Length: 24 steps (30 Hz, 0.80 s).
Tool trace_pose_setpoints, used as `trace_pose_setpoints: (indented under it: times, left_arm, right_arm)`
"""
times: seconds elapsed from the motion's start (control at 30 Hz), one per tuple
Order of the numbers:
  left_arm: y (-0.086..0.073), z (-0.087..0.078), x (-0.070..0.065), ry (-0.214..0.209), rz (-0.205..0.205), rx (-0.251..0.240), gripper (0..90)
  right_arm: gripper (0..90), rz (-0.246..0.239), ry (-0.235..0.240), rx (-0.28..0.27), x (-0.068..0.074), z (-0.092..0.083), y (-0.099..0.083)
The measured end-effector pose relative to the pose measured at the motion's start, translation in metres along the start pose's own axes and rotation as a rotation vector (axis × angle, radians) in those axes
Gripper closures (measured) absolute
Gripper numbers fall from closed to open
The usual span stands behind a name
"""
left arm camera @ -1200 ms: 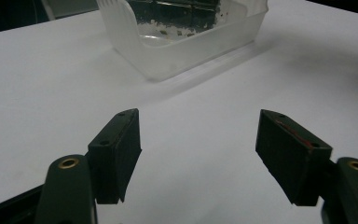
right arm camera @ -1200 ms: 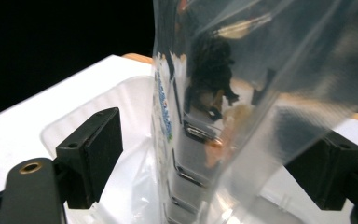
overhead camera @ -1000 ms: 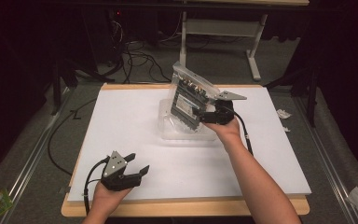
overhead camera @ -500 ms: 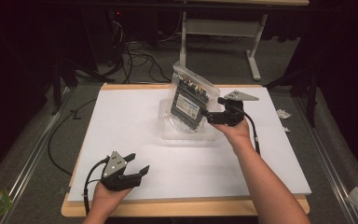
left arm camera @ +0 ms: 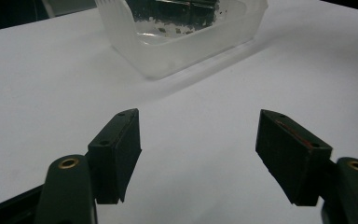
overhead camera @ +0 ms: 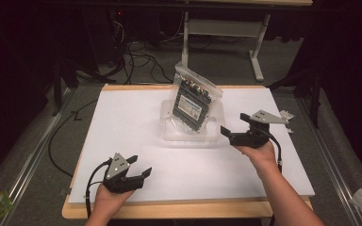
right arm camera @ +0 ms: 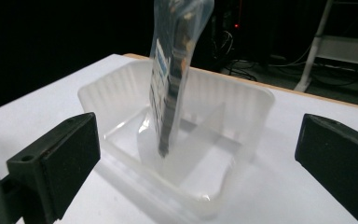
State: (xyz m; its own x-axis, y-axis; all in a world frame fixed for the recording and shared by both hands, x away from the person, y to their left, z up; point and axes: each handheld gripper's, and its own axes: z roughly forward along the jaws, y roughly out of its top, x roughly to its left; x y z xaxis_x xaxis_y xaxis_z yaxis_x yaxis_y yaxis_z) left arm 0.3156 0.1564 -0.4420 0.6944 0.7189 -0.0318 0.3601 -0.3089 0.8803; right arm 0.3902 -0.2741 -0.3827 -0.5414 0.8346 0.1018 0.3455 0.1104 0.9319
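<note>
Dark floor and tangled cables are surrounding the wooden table [overhead camera: 184,211], whose top is covered by a white sheet [overhead camera: 122,127]; the far room is too dim for us to read.

We are holding the left gripper [overhead camera: 136,167] near the front left corner of the sheet, low over the paper, its jaws spread wide with nothing between them. In the left gripper view, both black pads are framing bare white sheet, and the clear plastic tray [left arm camera: 182,46] is standing well ahead, cut off at the top edge.

We are holding the right gripper [overhead camera: 232,128] just beside the tray's right side, apart from it, jaws also wide and gripping nothing. A grey three-cornered plate [overhead camera: 266,117] is sitting on top of it.

Inside the tray [overhead camera: 169,134], a clear bag [overhead camera: 195,101] holding something dark with a pale label is standing on end, leaning. In the right gripper view the bag [right arm camera: 175,74] is rising out of the tray [right arm camera: 242,107], its top cut off, and we cannot make out the contents or the label's print. Whether the bag is leaning on a tray wall is unclear.
</note>
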Motion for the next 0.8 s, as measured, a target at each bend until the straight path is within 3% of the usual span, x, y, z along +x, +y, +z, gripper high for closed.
trace_pose_setpoints:
  times: [0.13, 0.3, 0.47, 0.5, 0.6, 0.8]
  left_arm:
    - [0.001, 0.0, -0.002, -0.004, 0.008, -0.001, 31.5]
    - [0.002, -0.002, -0.006, -0.009, 0.016, -0.006, 31.4]
    - [0.003, -0.003, -0.009, -0.014, 0.013, -0.011, 31.1]
    - [0.003, -0.002, -0.009, -0.015, 0.01, -0.013, 31.0]
    - [0.003, 0.002, -0.012, -0.017, 0.005, 0.0, 30.7]
    - [0.004, 0.006, -0.017, -0.023, 0.013, 0.009, 30.3]
  right_arm:
    - [0.0, 0.005, -0.003, 0.01, 0.0, -0.017, -0.013]
    - [0.0, 0.003, -0.028, 0.029, 0.003, -0.052, -0.044]
    - [0.0, 0.017, -0.072, -0.023, 0.005, -0.096, -0.079]
    - [0.0, 0.007, -0.074, -0.006, 0.004, -0.101, -0.082]
    - [0.0, 0.02, -0.083, -0.008, 0.0, -0.106, -0.085]
    - [0.0, 0.002, -0.056, 0.027, 0.002, -0.097, -0.09]
